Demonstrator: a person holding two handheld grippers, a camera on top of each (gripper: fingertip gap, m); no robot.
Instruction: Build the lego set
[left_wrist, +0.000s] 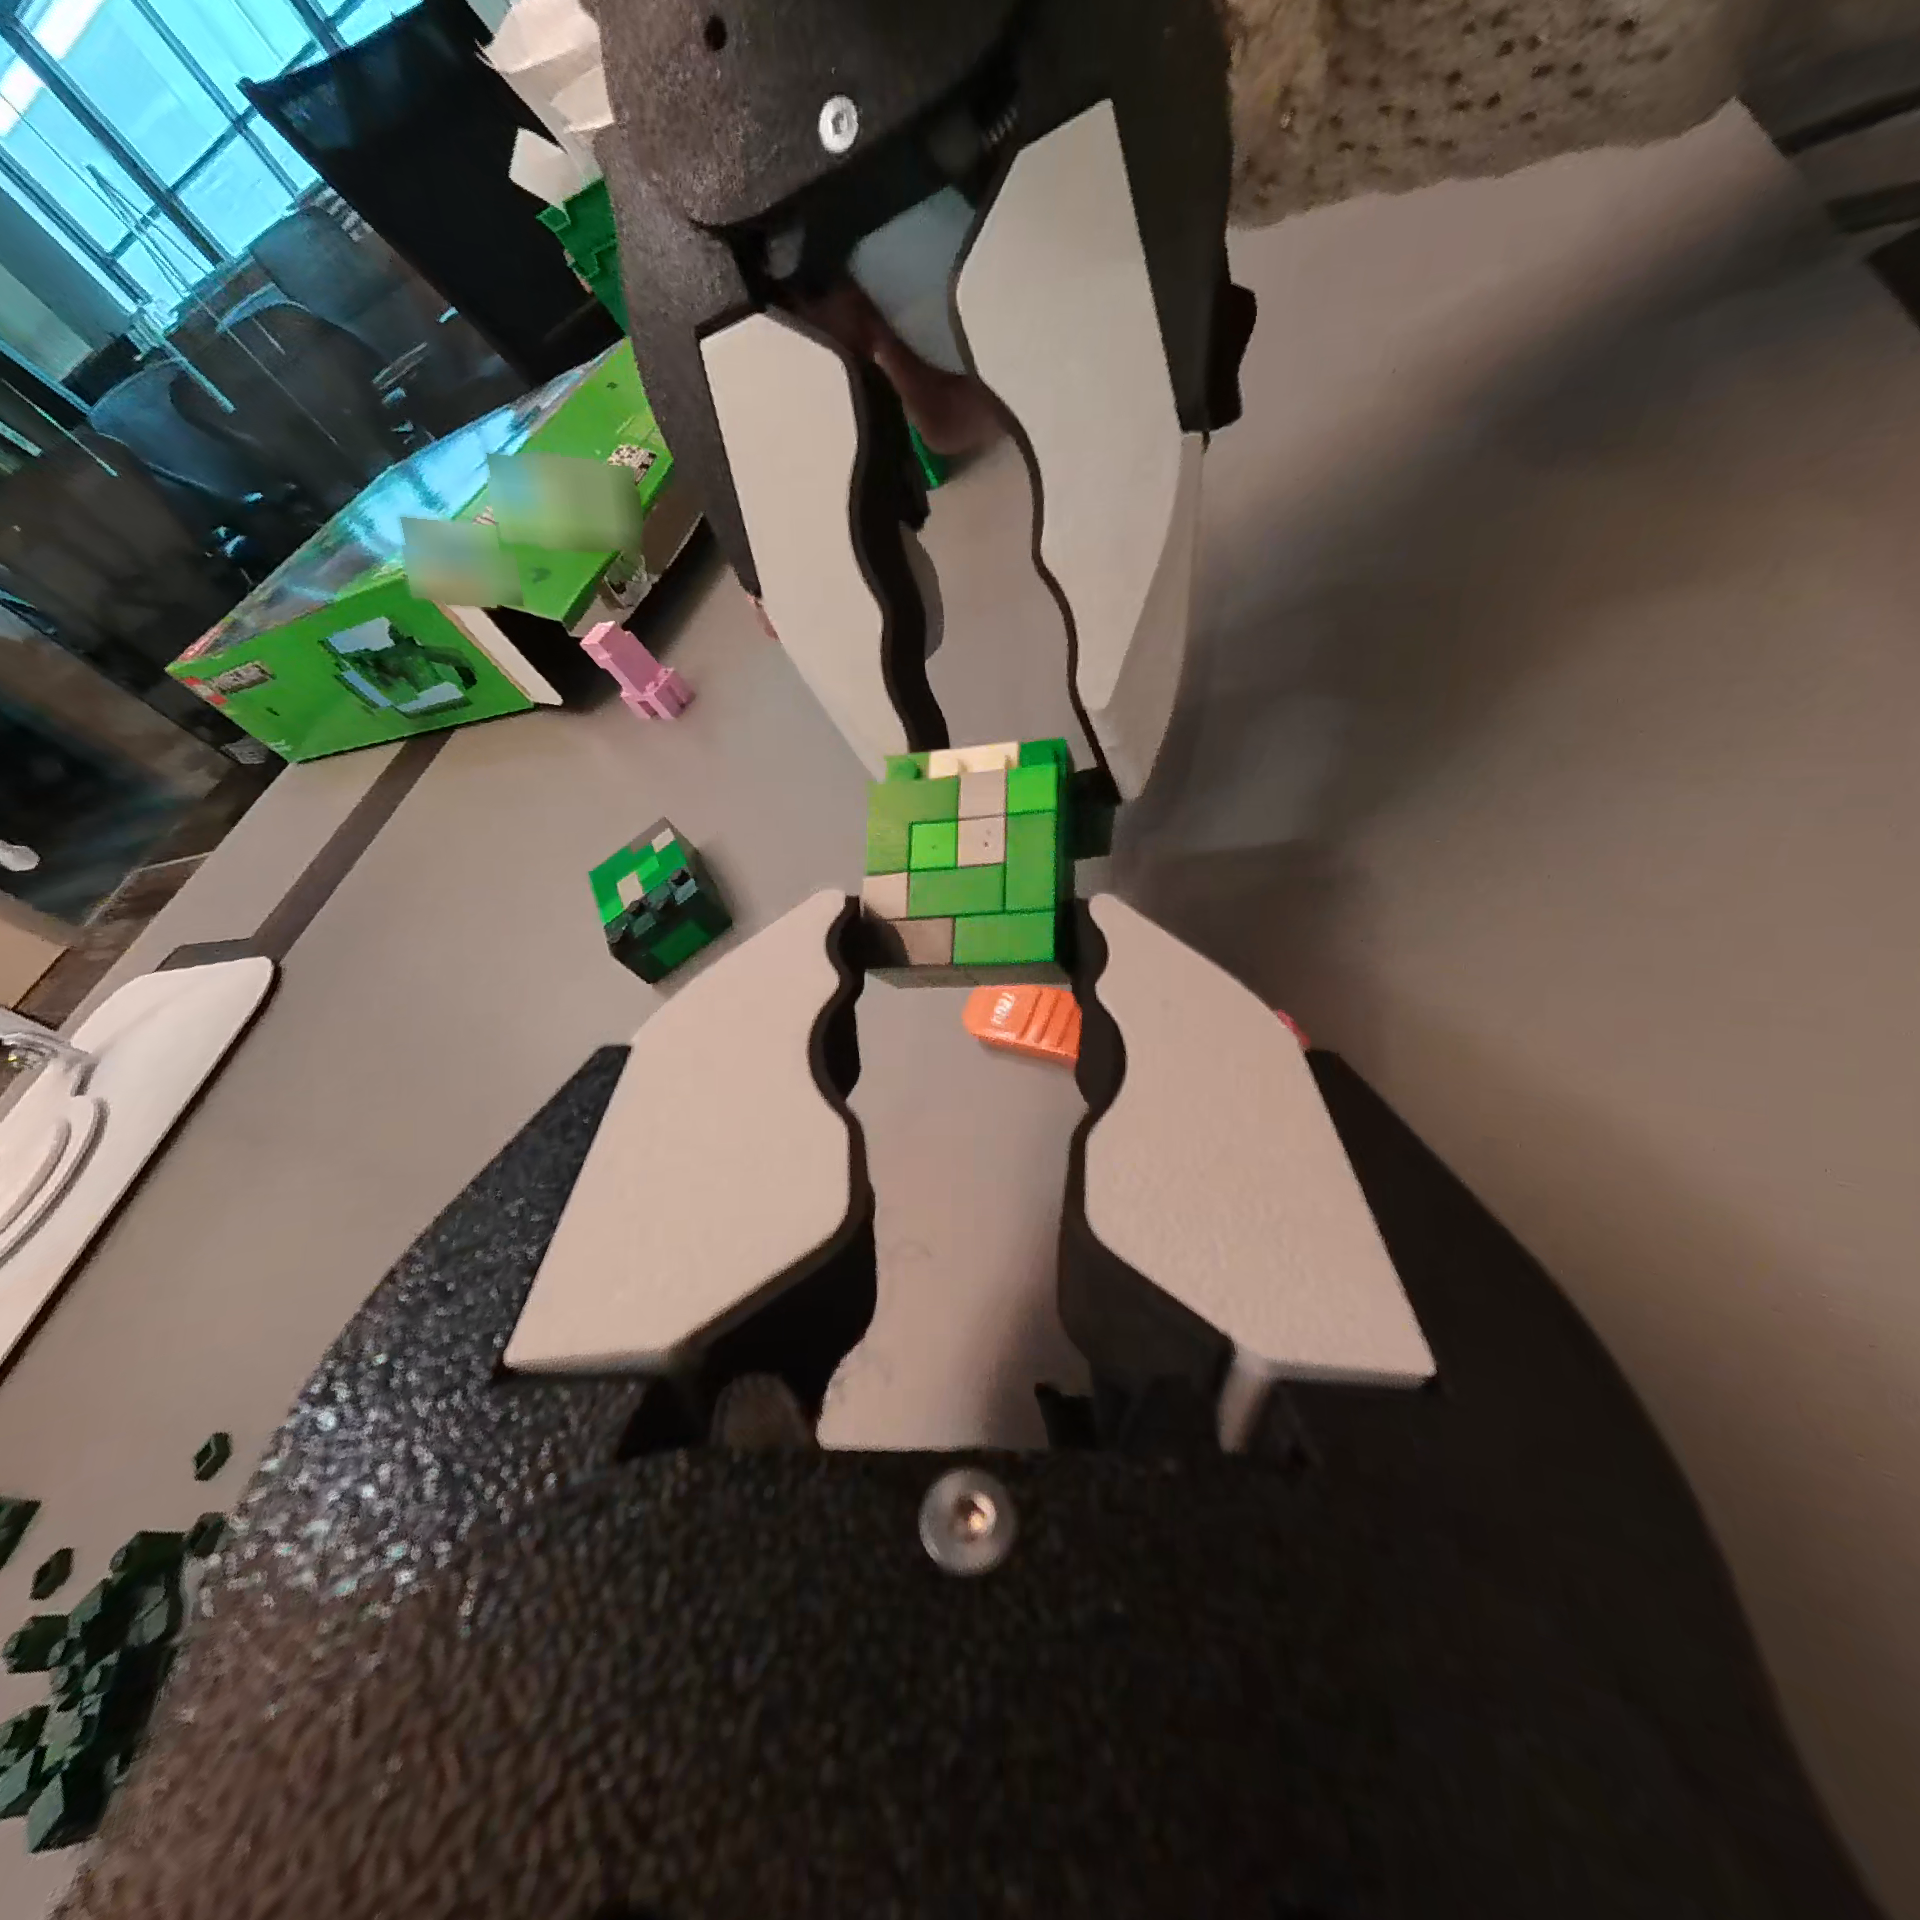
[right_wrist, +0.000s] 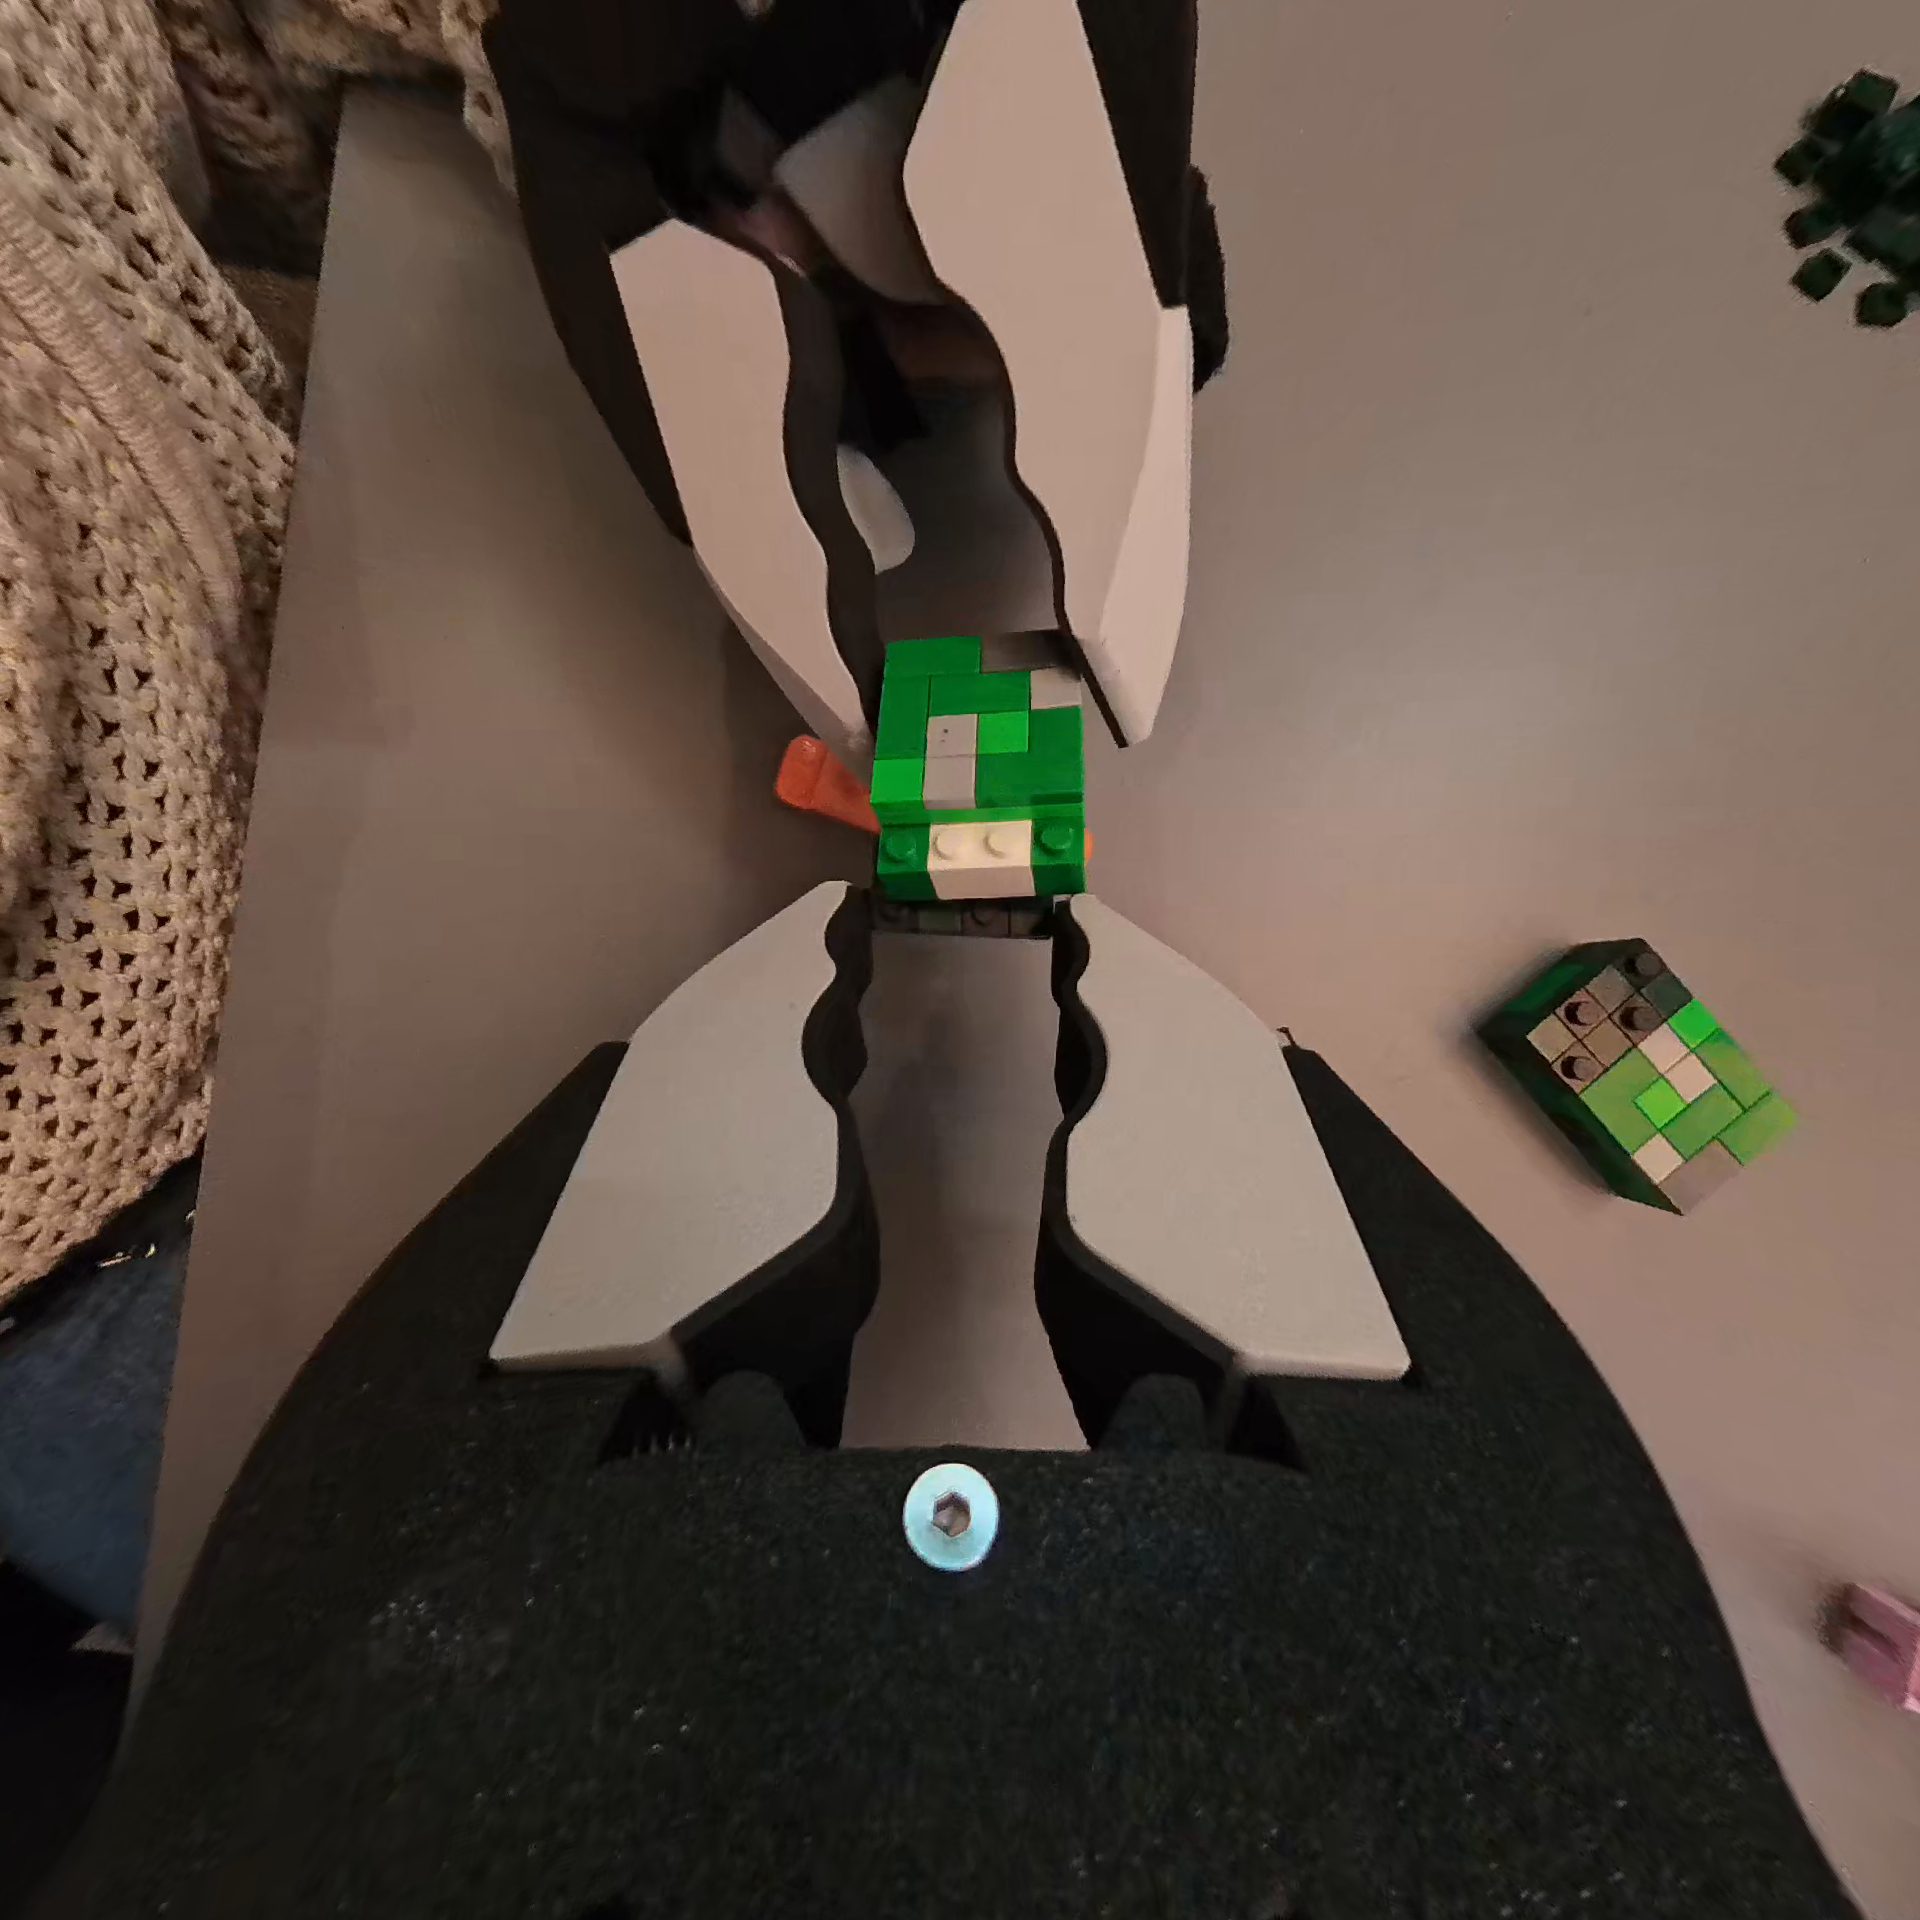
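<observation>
The green, grey and white brick-built lego block (left_wrist: 971, 868) sits between the 2 tools, lifted above the grey desk (left_wrist: 1507, 831), away from its edges, with an orange brick separator (left_wrist: 1023, 1023) lying on the desk just beneath it. The left gripper (left_wrist: 971, 920) has its jaws clenched on the block's dark lower end; the right gripper (right_wrist: 961, 909) has its jaws clenched on the opposite end, below the white studded strip, so the 2 tools face each other across the block.

My judgement: the step in hand is pressing or seating 2 sections of this block together. To do it well, keep both tools in line along the block's long axis, squeeze evenly, and push straight so that the studs mate without twisting the tiled faces apart.

Counted: 1 held block; 1 smaller green and black brick-built cube (right_wrist: 1642, 1075) resting on the desk well apart; 1 pink brick figure (left_wrist: 639, 675) near the green cardboard lego box (left_wrist: 343, 665) toward the far edge; 1 loose pile of dark green small pieces (right_wrist: 1860, 197); 1 separator.
</observation>
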